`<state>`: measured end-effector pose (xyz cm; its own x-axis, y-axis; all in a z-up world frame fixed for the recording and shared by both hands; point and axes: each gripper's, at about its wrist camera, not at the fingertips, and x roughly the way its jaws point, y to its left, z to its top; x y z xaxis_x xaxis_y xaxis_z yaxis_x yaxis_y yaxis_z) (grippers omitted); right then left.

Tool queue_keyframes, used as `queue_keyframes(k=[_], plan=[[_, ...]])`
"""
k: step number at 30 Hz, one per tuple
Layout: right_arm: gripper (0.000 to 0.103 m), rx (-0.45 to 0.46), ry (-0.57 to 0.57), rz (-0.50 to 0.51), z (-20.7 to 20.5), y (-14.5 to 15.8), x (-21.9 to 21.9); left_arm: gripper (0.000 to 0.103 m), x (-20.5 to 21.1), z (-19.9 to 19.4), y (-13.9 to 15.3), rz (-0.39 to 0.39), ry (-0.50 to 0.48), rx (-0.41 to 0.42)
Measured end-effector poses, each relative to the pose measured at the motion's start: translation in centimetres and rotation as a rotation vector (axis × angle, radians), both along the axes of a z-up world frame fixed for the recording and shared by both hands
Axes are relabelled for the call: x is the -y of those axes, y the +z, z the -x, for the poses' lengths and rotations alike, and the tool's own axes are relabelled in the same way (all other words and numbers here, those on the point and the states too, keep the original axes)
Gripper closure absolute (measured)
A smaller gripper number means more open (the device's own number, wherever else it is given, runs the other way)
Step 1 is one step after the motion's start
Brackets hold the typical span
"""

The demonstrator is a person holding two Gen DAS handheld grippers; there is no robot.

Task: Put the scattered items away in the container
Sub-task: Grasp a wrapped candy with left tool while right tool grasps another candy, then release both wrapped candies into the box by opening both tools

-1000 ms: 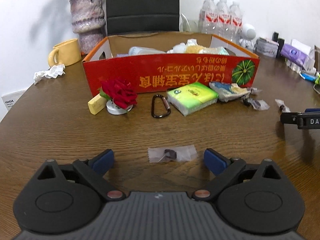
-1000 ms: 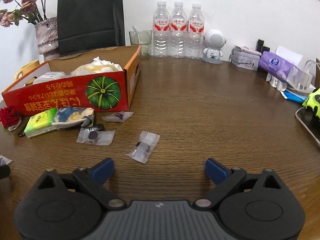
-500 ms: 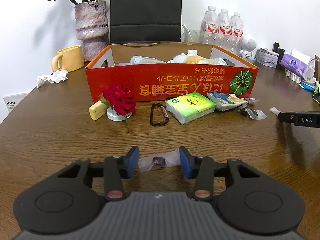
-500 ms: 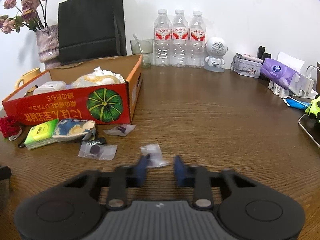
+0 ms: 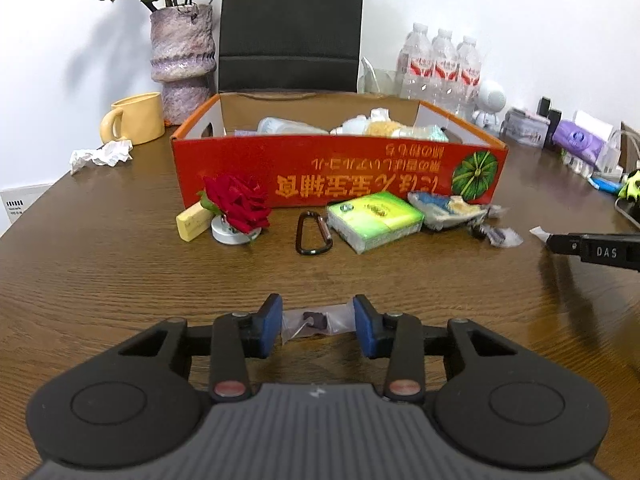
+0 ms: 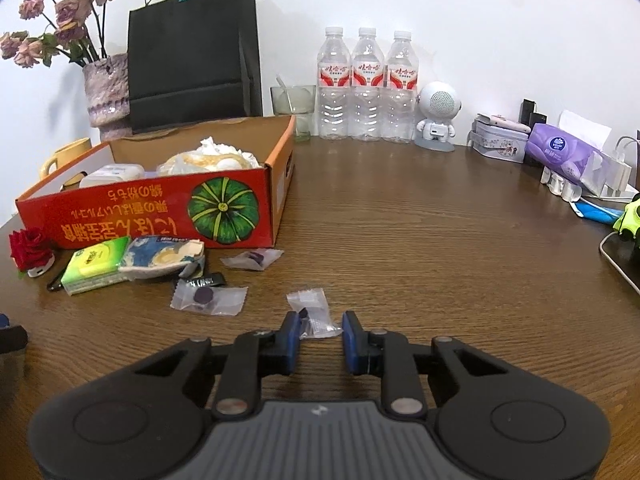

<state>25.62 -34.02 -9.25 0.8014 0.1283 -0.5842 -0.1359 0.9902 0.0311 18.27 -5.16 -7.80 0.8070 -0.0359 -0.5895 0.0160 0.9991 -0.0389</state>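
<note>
The red cardboard box (image 5: pixel 340 176) stands at mid-table holding several items. In front of it lie a red rose (image 5: pixel 238 204), a yellow block (image 5: pixel 192 222), a black carabiner (image 5: pixel 313 233), a green tissue pack (image 5: pixel 374 216) and a snack wrapper (image 5: pixel 448 206). My left gripper (image 5: pixel 318 326) is shut on a clear packet (image 5: pixel 316 320) with a dark piece inside, held low over the table. My right gripper (image 6: pixel 320 334) is shut on a second clear packet (image 6: pixel 314 308). Two more packets (image 6: pixel 210 298) (image 6: pixel 252 259) lie left of it, near the box (image 6: pixel 132 216).
Behind the box stand a black paper bag (image 5: pixel 290 24), a vase (image 5: pixel 182 56) and a yellow mug (image 5: pixel 136 118). Crumpled paper (image 5: pixel 102 156) lies at the left. Water bottles (image 6: pixel 366 84), a small robot figure (image 6: pixel 438 116) and a purple tissue pack (image 6: pixel 564 156) line the back right.
Both grippers went from wide open to shut, each pinching the clear packet that lay between its fingers. Both hands stayed about where they were.
</note>
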Motion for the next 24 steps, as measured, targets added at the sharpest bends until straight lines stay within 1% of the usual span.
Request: queue_keyframes(k=[6, 10, 13, 16, 19, 21, 24], plan=[[0.082, 0.057, 0.040, -0.039, 0.7, 2.0, -0.3, 0.064, -1.3, 0.2, 2.5, 0.040, -0.006, 0.051], [0.082, 0.106, 0.090, -0.051, 0.4, 4.5, -1.4, 0.064, -2.3, -1.2, 5.3, 0.066, -0.021, 0.102], [0.081, 0.142, 0.123, -0.055, -0.7, 6.5, -2.7, 0.064, -3.1, -2.8, 7.2, 0.088, -0.017, 0.144], [0.082, 0.176, 0.151, -0.069, -2.2, 8.4, -4.3, 0.064, -3.8, -5.0, 8.7, 0.115, -0.002, 0.185], [0.081, 0.194, 0.168, -0.077, -4.5, 9.6, -6.1, 0.064, -4.5, -8.2, 9.7, 0.146, 0.018, 0.195], [0.082, 0.181, 0.165, -0.087, -6.8, 9.8, -7.3, 0.064, -5.0, -10.5, 9.8, 0.158, 0.044, 0.194], [0.082, 0.146, 0.146, -0.136, -10.3, 9.3, -8.5, 0.064, -6.0, -13.5, 9.3, 0.198, 0.080, 0.183]])
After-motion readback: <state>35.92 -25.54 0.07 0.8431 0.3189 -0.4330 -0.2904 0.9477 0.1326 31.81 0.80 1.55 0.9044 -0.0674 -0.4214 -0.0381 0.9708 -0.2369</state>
